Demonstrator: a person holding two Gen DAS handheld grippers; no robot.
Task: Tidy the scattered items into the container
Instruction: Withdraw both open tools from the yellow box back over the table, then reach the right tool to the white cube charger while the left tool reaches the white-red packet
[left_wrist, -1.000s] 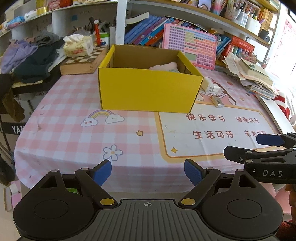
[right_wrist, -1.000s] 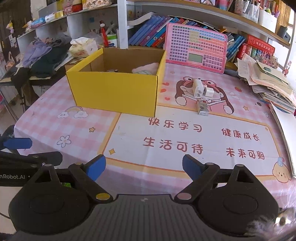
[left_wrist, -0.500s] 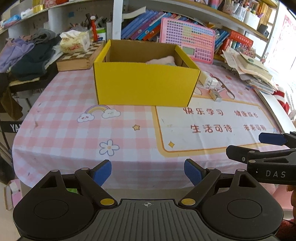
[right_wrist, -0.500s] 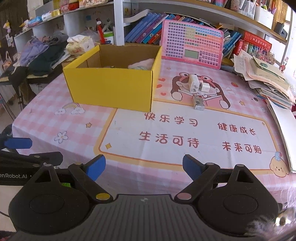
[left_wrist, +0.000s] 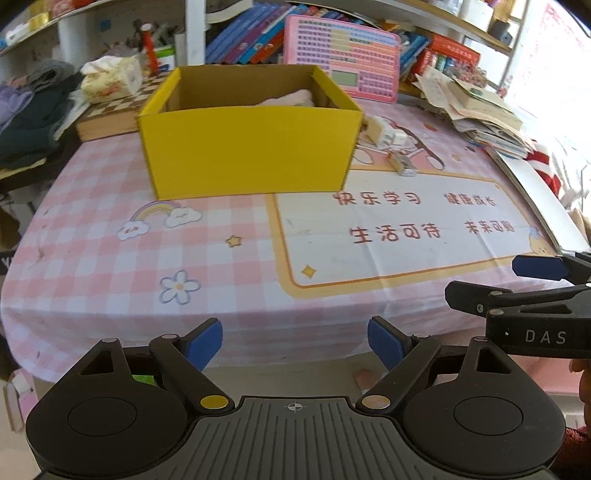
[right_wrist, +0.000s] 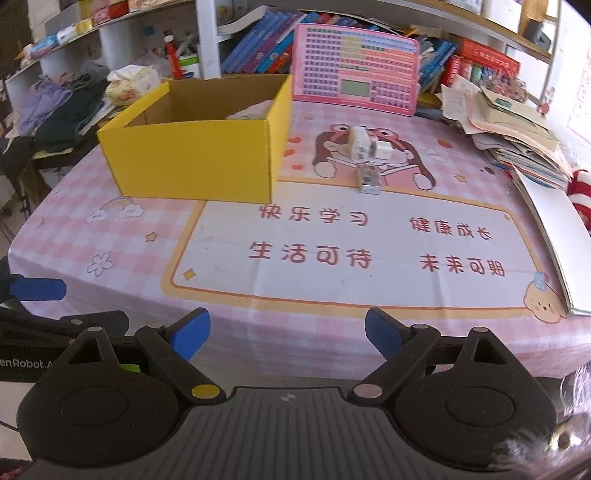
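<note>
Bright daylight floods in from the right of both views, washing the far right edge to near white. The bench (right_wrist: 332, 236) is evenly lit, with only soft shadows. The box (left_wrist: 247, 147) front looks slightly soft. Fisheye bending curves shelves (right_wrist: 480, 22) and bench edges; corners go black. A blurred smear sits at the right view's lower right.

box (left_wrist: 247, 155) front wall hides most of what's inside, only a pale pink bundle (left_wrist: 291, 99) peeks over. chargers (left_wrist: 384, 131) half tucked behind the box corner in the left view. right gripper (left_wrist: 532, 295) cut off by the frame edge.
</note>
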